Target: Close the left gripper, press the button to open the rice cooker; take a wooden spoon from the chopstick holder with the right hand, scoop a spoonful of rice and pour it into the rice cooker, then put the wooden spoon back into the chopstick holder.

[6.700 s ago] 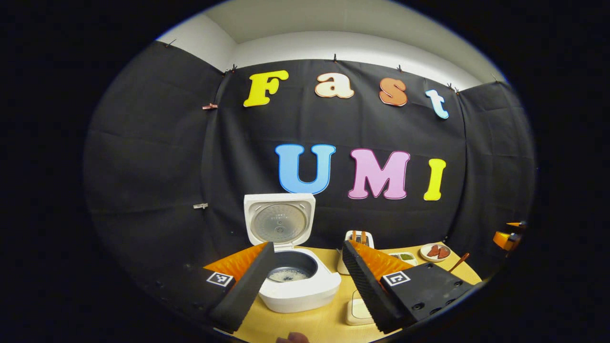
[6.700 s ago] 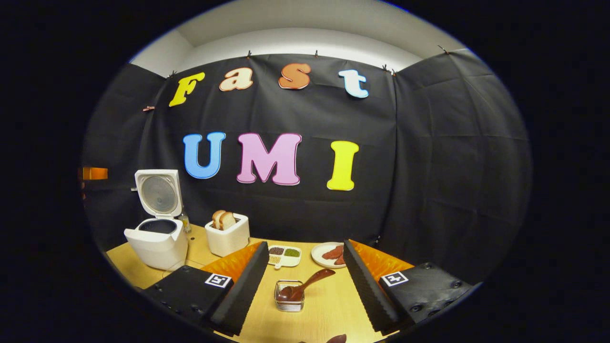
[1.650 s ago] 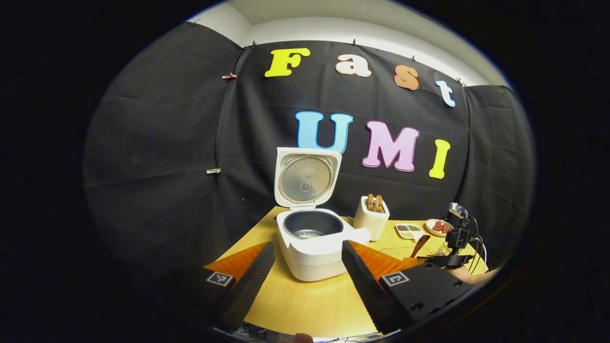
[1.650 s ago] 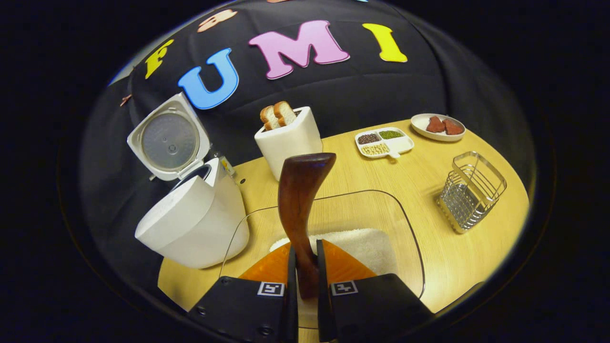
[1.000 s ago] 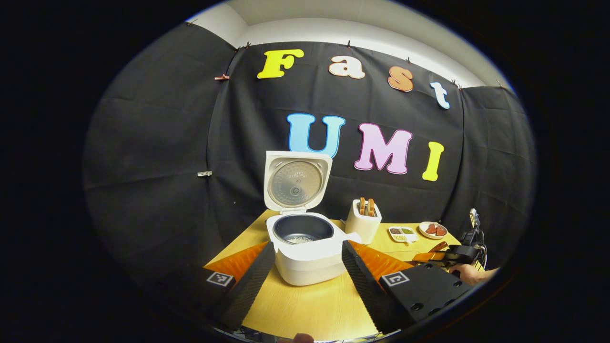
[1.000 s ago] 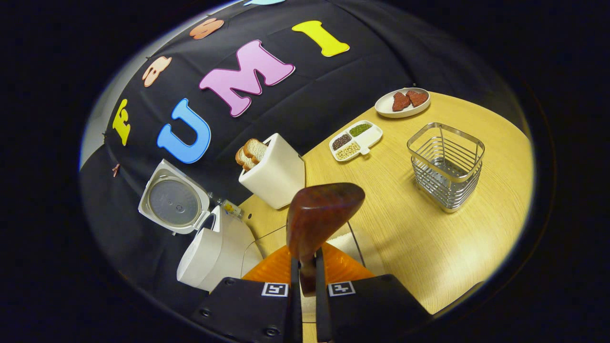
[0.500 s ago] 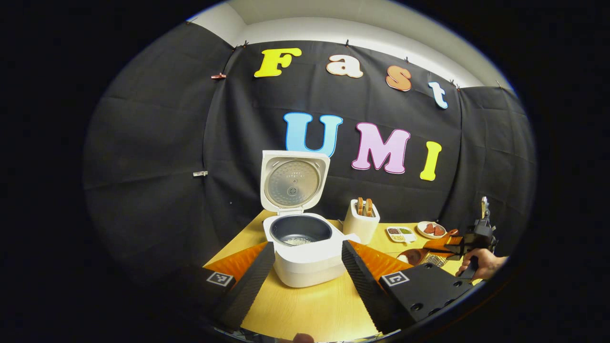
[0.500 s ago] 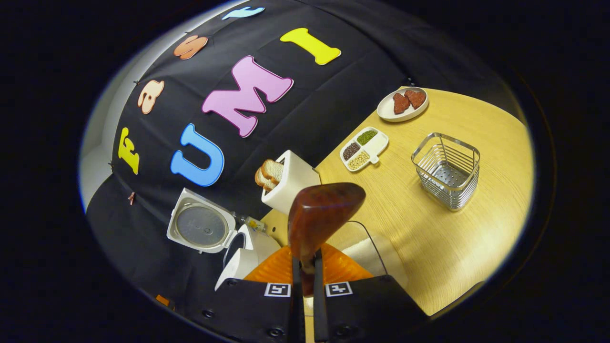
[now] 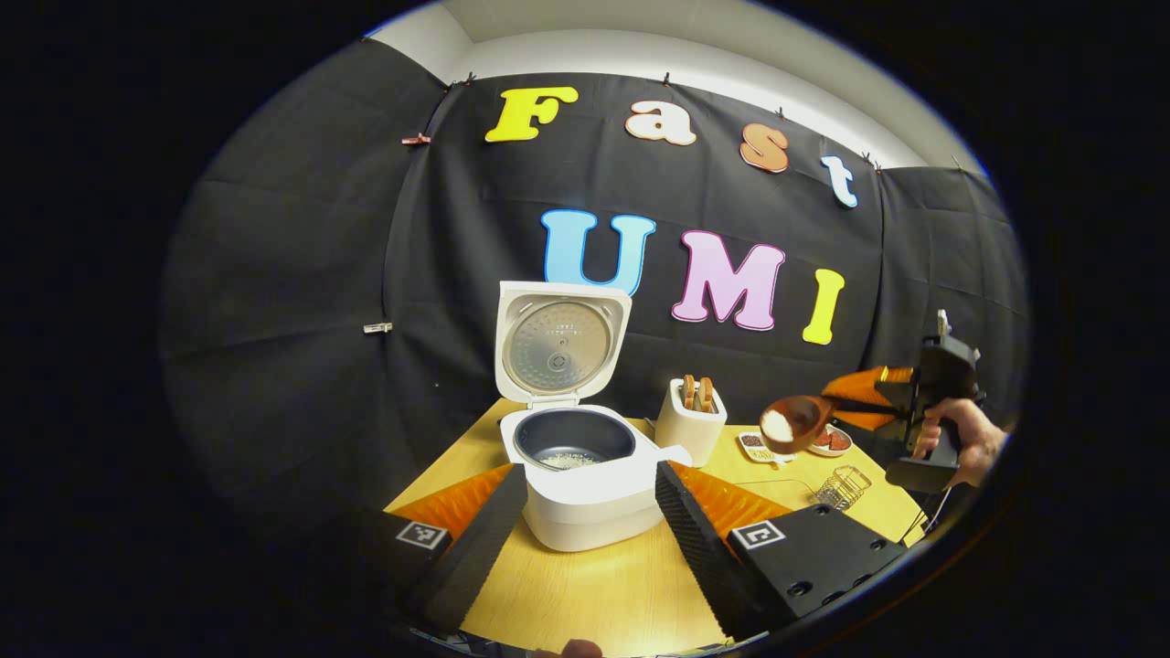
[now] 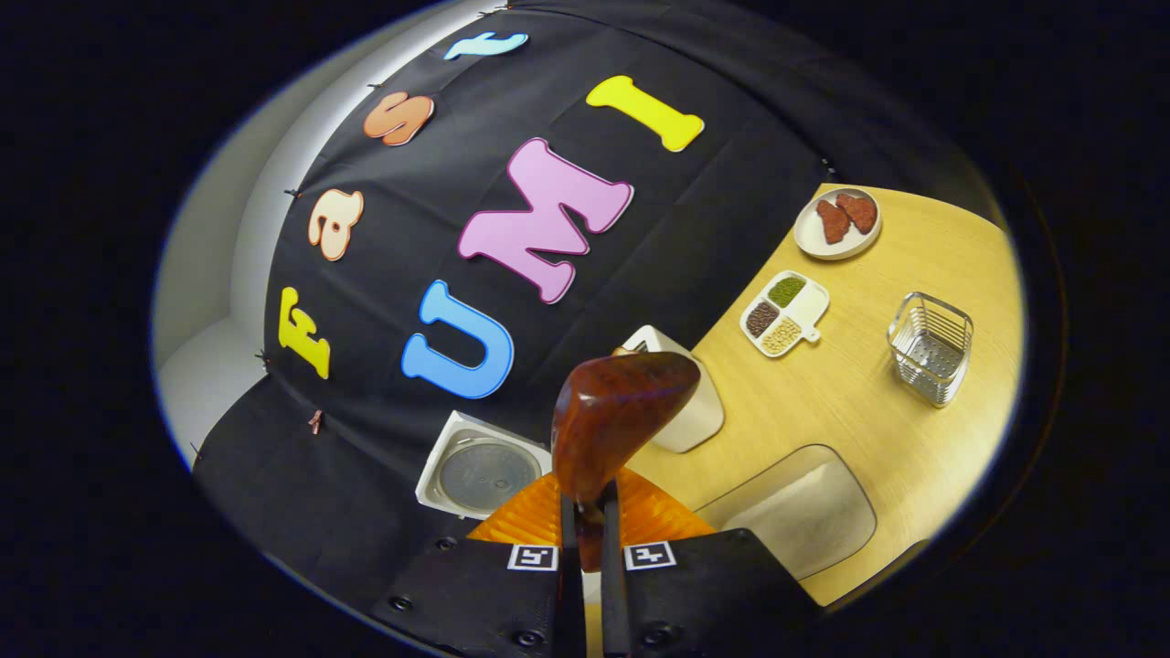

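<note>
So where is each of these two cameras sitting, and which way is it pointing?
Left gripper view: rides on the left gripper, low over the table, facing the open rice cooker; its own fingers spread apart.
Right gripper view: rides on the right gripper, raised and tilted, looking down on the table; fingers clamp the wooden spoon.
Shared: rice cooker, wire chopstick holder, spoon.

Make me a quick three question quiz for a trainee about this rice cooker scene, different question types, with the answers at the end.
1. True or false: the rice cooker lid is shut.
2. What does the right gripper hold? A) a fork B) the wooden spoon C) a cup
3. Fill in: the chopstick holder stands on the ____.

Key: 1 false, the lid stands open. 2 B; the left gripper view shows rice in its bowl. 3 table.
</note>
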Available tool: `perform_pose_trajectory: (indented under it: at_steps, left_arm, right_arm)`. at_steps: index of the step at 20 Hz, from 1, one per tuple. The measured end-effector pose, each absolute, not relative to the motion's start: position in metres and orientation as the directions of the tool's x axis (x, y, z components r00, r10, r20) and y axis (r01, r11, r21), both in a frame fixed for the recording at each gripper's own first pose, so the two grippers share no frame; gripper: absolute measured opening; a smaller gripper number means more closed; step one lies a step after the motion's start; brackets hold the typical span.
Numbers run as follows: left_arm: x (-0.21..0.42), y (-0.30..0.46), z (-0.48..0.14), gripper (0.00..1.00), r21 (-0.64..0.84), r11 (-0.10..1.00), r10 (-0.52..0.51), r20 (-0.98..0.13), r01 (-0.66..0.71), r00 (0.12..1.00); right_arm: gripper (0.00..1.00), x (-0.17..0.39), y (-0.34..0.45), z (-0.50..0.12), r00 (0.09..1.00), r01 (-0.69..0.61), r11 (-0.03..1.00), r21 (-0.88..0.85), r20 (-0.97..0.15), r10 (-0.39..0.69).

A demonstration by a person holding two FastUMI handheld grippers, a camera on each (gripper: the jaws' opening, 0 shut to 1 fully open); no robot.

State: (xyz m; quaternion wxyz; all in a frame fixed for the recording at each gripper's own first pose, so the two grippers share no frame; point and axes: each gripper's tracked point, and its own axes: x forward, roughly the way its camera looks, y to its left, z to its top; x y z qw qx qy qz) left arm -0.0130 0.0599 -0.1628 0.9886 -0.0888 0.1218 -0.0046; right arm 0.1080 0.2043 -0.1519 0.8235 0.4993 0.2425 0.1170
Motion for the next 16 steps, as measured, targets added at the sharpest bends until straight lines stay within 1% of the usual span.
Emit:
perform_pose_trajectory:
  at_steps: [4,8,14,16]
  left_arm:
    - [-0.011,0.062,-0.171,0.97,-0.184,0.983,-0.031,-0.254,-0.017,0.967]
    - [-0.008,0.07,-0.177,0.97,-0.188,0.981,-0.016,-0.262,-0.035,0.965]
    - [-0.011,0.085,-0.189,0.97,-0.202,0.977,0.01,-0.281,-0.07,0.96]
    - [-0.013,0.086,-0.191,0.97,-0.22,0.973,0.005,-0.285,-0.071,0.959]
  right_arm:
    - [0.11,0.13,0.263,-0.122,0.842,0.019,0.421,0.907,-0.242,0.483]
    - [0.11,0.15,0.327,-0.12,0.809,0.016,0.401,0.916,-0.248,0.534]
    - [0.11,0.172,0.391,-0.134,0.785,-0.029,0.456,0.889,-0.262,0.561]
    - [0.11,0.178,0.405,-0.141,0.781,-0.043,0.491,0.87,-0.276,0.559]
